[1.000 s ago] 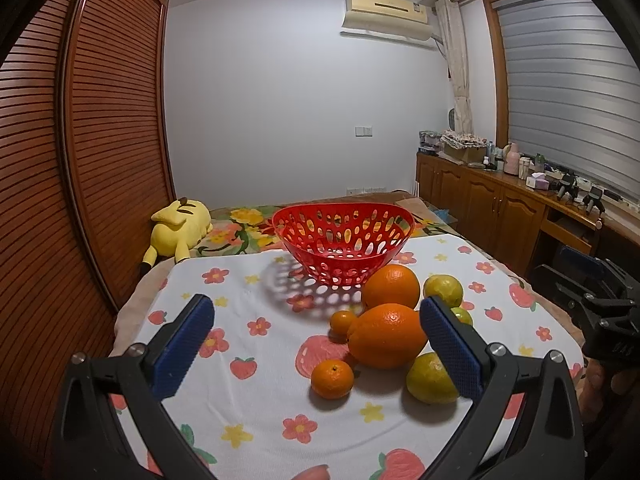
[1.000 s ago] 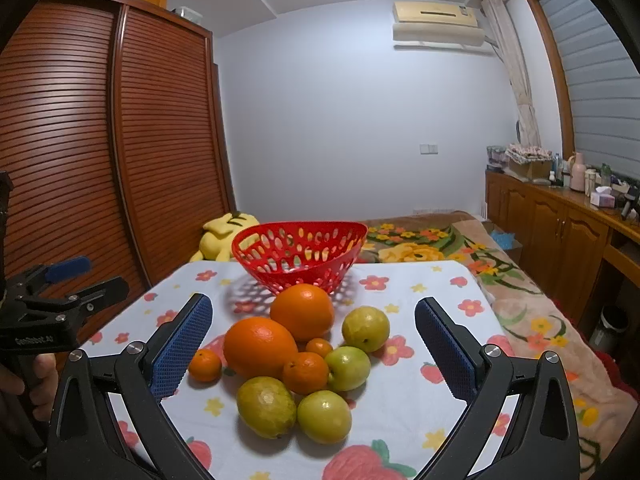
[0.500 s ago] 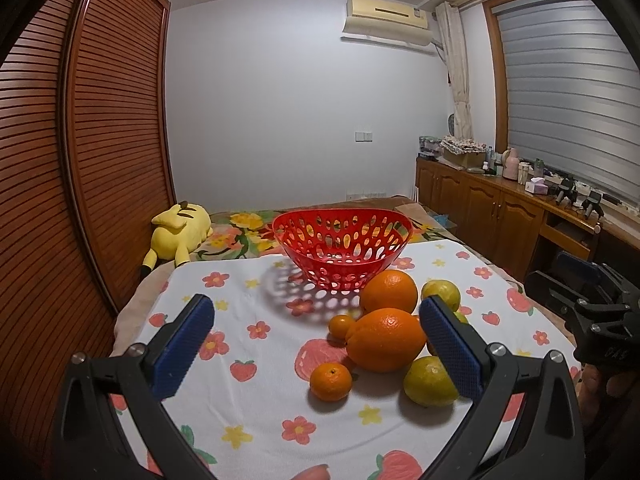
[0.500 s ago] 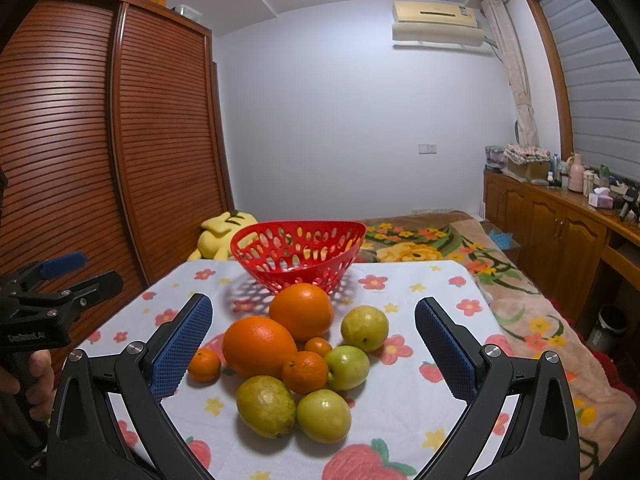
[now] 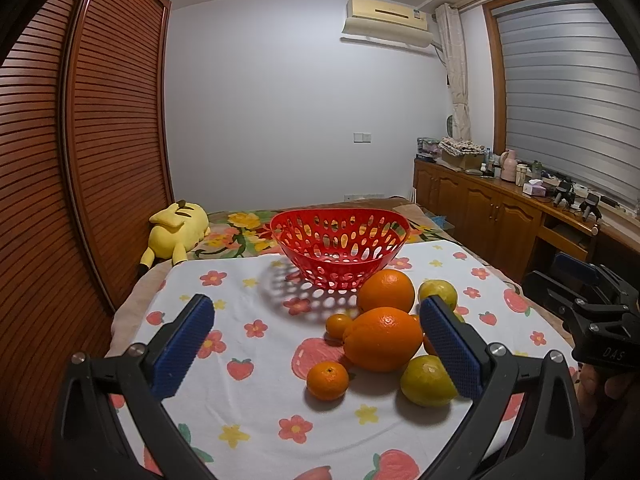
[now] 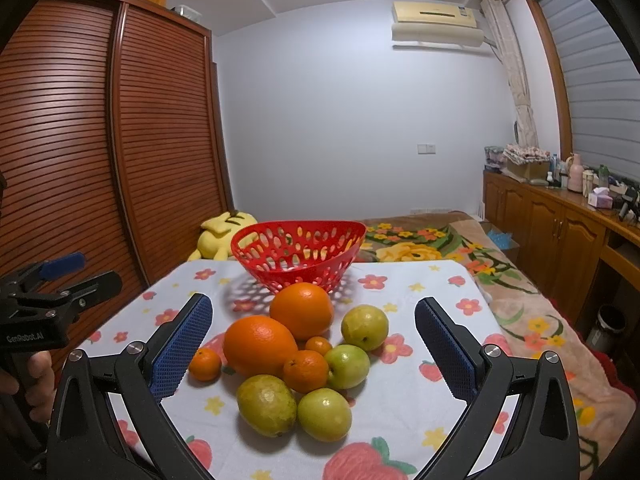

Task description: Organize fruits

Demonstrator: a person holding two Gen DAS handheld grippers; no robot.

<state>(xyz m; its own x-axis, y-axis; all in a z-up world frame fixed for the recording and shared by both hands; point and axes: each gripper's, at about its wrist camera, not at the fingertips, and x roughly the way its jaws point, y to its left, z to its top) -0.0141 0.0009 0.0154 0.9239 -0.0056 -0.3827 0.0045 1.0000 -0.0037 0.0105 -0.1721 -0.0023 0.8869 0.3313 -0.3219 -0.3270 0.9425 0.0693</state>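
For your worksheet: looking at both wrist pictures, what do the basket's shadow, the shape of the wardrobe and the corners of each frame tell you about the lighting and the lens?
Left wrist view: the red basket throws a dotted shadow toward the camera, so the light comes from above and behind; the wardrobe bows outward. Right wrist view: same bowed wardrobe, black corners, fruit sharp and free of glare.

The red basket [image 6: 298, 254] stands open-topped at the far end of the flowered cloth [image 6: 420, 396], with bare cloth on either side of it. Between it and the right gripper [image 6: 313, 354], the fruit cluster [image 6: 296, 354] lies packed, pieces touching, blocking the straight middle line. The left gripper [image 5: 316, 348] has bare cloth ahead on its left side
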